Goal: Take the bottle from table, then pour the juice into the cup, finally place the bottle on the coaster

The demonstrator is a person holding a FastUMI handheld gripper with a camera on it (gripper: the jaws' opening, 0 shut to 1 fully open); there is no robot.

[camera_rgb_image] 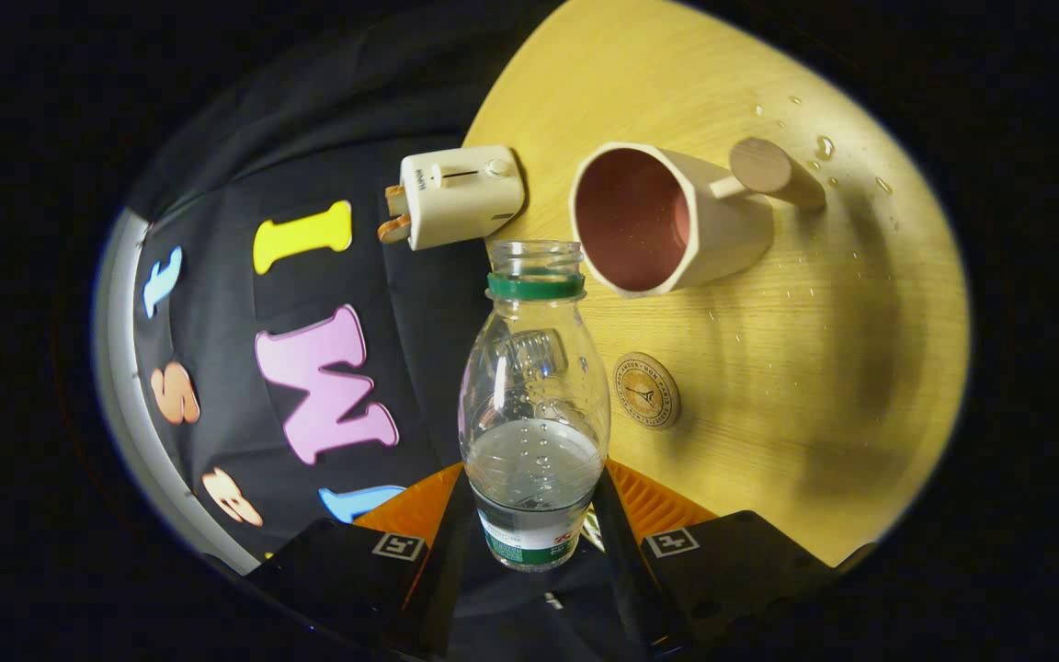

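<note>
We see our tool [534,529] clamped on the clear, uncapped, green-collared bottle [534,405], partly filled, near the cup [667,221].

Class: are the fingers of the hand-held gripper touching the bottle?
Touching. In the gripper view, both fingers of the hand-held gripper press against the lower sides of the bottle, with no gap visible.

The fisheye camera is riding on the black two-finger gripper [534,542], looking forward (tilted sideways) across the near pale wooden table [768,386].
</note>
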